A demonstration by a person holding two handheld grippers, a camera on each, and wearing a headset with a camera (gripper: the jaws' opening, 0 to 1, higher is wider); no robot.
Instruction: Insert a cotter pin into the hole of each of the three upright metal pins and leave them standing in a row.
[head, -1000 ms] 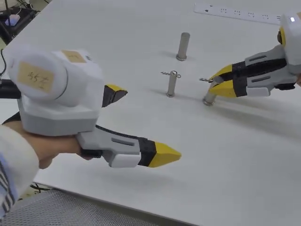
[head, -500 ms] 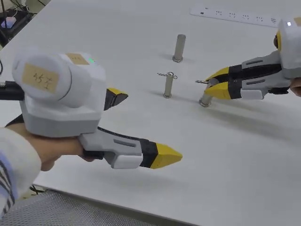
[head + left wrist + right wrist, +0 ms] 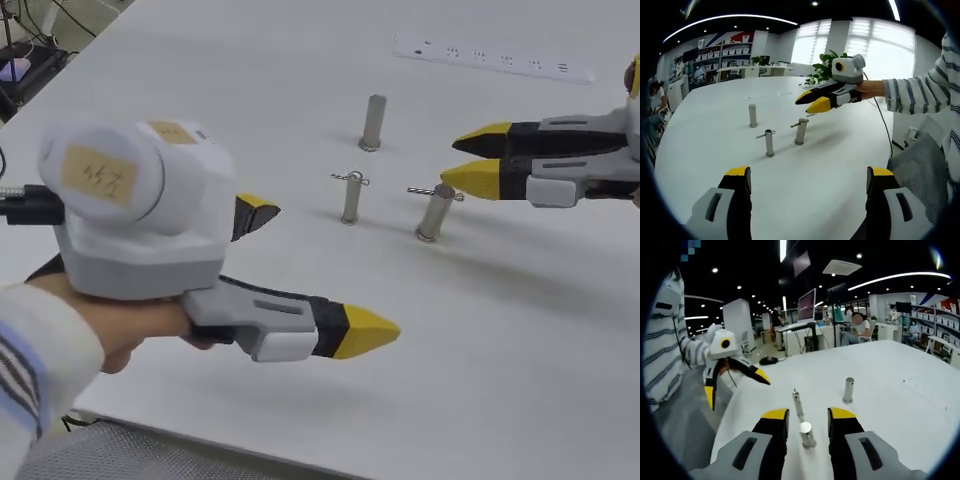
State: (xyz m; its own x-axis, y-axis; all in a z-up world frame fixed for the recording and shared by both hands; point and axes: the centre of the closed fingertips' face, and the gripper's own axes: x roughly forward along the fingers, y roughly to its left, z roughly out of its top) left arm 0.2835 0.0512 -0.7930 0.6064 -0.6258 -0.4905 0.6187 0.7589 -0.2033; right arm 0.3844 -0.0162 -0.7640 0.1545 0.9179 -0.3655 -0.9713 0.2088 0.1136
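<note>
White table (image 3: 520, 330) with three upright metal pins, as seen from the head view. The left gripper (image 3: 315, 270) is held in a hand (image 3: 115, 328) at the lower left, above the near part of the table. Its yellow-tipped jaws are spread wide, and nothing is held between them. The right gripper (image 3: 470, 157) is held level at the right edge. Its jaws are parted by a narrow gap and are clamped on nothing, and the lower tip is placed just beside the top of the right-hand metal pin (image 3: 433, 215). A cotter pin (image 3: 422, 191) is passed crosswise through the top of that pin. The middle metal pin (image 3: 351, 200) is shown standing near it to the left, crossed near its top by a second cotter pin (image 3: 347, 179). The far metal pin (image 3: 373, 122) is shown standing behind these two, apart from both. A power strip (image 3: 495, 58) is laid along the far side of the table.

In the left gripper view, the right gripper is seen raised above the right-hand metal pin, without contact. In the right gripper view, that pin's top is seen end-on between the parted jaws, with a gap on either side.
</note>
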